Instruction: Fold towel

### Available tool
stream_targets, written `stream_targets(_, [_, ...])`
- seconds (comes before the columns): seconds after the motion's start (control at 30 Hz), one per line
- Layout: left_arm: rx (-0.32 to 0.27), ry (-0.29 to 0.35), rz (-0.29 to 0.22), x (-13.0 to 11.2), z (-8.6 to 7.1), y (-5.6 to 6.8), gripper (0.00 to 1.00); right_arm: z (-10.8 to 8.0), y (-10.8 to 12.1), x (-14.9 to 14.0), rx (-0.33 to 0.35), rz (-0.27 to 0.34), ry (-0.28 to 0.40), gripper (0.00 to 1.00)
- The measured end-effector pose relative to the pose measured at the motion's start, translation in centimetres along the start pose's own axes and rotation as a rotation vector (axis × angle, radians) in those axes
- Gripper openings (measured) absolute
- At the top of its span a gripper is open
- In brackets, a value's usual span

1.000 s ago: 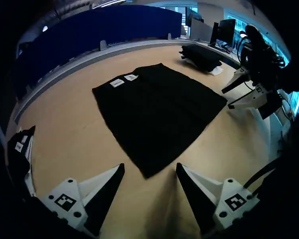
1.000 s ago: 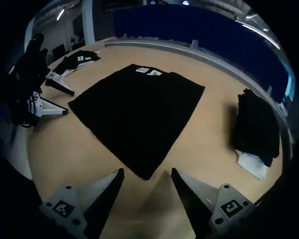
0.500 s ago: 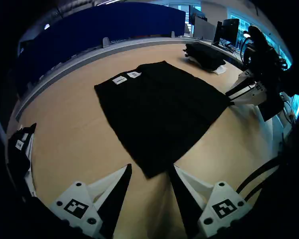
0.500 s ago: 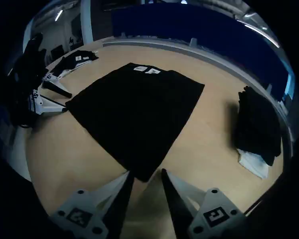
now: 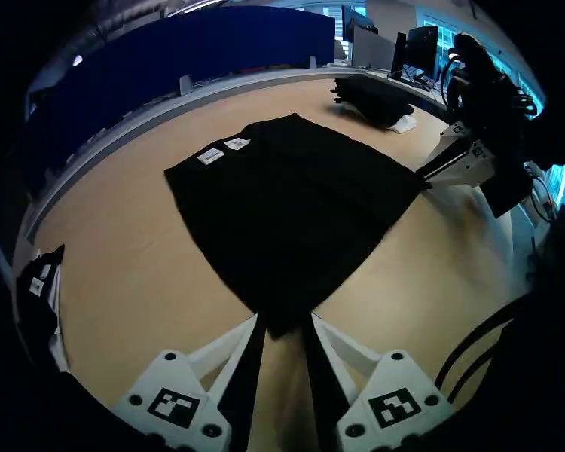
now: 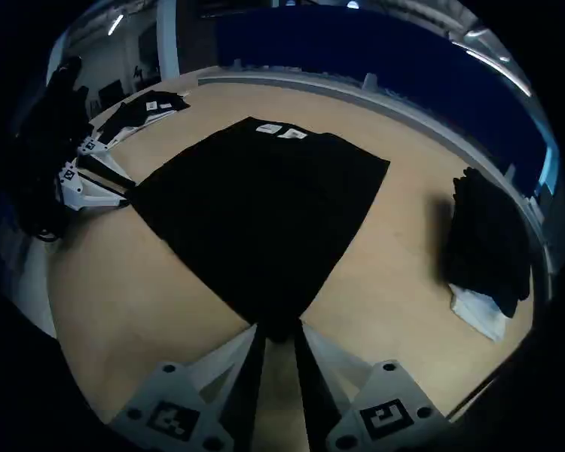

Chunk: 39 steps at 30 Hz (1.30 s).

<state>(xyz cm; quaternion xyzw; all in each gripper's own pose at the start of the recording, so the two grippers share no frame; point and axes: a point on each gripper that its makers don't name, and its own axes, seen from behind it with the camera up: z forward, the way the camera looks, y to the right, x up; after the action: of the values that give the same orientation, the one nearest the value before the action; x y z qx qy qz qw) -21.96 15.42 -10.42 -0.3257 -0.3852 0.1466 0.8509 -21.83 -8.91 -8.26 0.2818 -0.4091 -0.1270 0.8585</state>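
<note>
Left tongs (image 5: 282, 331) and right tongs (image 6: 279, 335), earlier spread, now each pinching a corner of the towel (image 5: 297, 196)

Office, blue desk partitions (image 5: 169, 53), monitors (image 5: 422, 49)

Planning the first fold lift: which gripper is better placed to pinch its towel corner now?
Right gripper, slightly: its fingers bracket a corner of the towel with the narrower gap. The left gripper brackets its corner too, fingers wider apart.
</note>
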Motion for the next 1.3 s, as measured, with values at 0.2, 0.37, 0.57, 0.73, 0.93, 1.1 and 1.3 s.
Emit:
stream_targets(0.2, [0.010,-0.002,0.006,0.1,0.0,-0.1,0.18,-0.1,0.4,0.2,-0.008,-0.002,-0.007,0.19])
stream_targets(0.37, [0.029,-0.007,0.017,0.2,0.1,-0.4,0.10,-0.2,0.2,0.5,0.013,0.011,0.000,0.18])
stream_targets(0.57, [0.039,-0.005,0.022,0.6,-0.1,-0.7,0.08,-0.5,0.1,0.9,0.016,0.006,0.008,0.18])
stream_targets(0.73, [0.039,-0.007,0.022,0.9,-0.5,-0.7,0.08,-0.8,0.0,1.3,0.018,0.010,0.015,0.18])
stream_targets(0.93, [0.043,-0.005,0.021,1.6,-1.4,-0.6,0.08,-1.7,0.1,2.1,0.015,0.017,0.027,0.18])
stream_targets(1.1, [0.040,-0.006,-0.001,2.3,-2.4,-0.4,0.08,-2.8,0.2,3.0,0.013,0.028,0.041,0.17])
stream_targets(1.3, [0.039,-0.003,-0.022,3.4,-4.1,0.0,0.08,-4.8,0.0,4.4,0.011,0.040,0.064,0.17])
